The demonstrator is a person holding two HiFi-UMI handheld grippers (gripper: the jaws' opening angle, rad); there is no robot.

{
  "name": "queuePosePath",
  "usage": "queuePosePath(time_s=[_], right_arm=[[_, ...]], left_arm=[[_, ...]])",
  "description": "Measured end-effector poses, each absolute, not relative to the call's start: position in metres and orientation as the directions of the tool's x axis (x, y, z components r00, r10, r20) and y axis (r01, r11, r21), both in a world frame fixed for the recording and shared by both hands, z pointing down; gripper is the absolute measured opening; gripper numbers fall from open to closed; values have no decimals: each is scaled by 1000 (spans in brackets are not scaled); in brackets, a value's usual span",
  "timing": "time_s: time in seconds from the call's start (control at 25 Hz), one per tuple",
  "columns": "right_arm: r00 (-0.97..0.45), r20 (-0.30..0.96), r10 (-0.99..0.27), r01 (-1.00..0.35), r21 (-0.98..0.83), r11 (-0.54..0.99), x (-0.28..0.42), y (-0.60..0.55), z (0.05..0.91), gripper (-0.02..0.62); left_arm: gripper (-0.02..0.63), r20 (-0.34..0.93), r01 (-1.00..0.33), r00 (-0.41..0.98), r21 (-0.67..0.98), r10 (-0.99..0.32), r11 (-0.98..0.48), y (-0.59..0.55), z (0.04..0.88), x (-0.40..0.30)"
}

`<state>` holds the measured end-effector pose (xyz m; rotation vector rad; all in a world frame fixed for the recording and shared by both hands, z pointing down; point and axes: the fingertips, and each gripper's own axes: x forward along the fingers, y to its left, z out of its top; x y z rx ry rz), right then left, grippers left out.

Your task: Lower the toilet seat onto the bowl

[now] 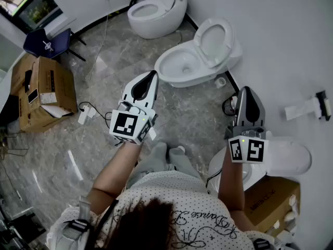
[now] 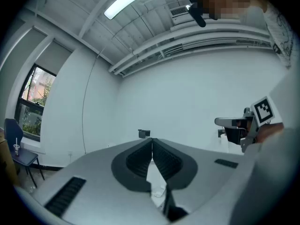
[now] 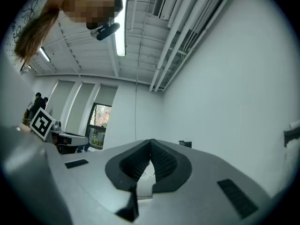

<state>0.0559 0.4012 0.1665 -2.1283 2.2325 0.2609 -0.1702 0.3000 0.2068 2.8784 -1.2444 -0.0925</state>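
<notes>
**Both claws closed and empty, held before the toilet; its seat stands up.**

The toilet (image 1: 188,79) stands with its back to the white wall (image 1: 291,46). Its toilet seat (image 1: 214,38) is raised and leans back behind the open bowl (image 1: 177,64). The left gripper (image 1: 151,75) is on the near side of the toilet, with its tip close to the front rim of the bowl. Its two jaws are pressed together with nothing between them. The right gripper (image 1: 247,90) is to the right of the toilet, near the wall, and its jaws also meet, with nothing between them. A second toilet (image 1: 156,14) is beyond the toilet, and a third toilet (image 1: 283,158) with its lid down is nearer than it, under the right gripper. A cardboard box (image 1: 44,90) and a blue chair (image 1: 47,43) are well apart from the toilet, on its left.
</notes>
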Motion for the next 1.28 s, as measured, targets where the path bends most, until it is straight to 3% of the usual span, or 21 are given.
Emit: queuePosePath(time_s=[0.72,0.8,0.96,1.16,1.28], right_arm=[[-46,-153,-987,-999,-4,48,95,423,168,22],[-63,-143,-988,-998,-6,65,98,424,169,61],[-119,-128,-985,-992,-28,123,104,426,175,210],[-163,-140,-977,-985,-35,169,115,430,176,307],[-177,-151,-972,-982,-37,185,115,429,174,325]], left_arm=[[12,-54,-703,710,18,-703,-711,329,205,-125],[57,-45,-709,704,22,-709,-705,331,205,-120],[155,-43,-723,689,29,-724,-690,337,207,-109],[228,-40,-726,685,45,-727,-686,349,211,-93],[254,-36,-728,684,39,-729,-684,351,212,-91]])
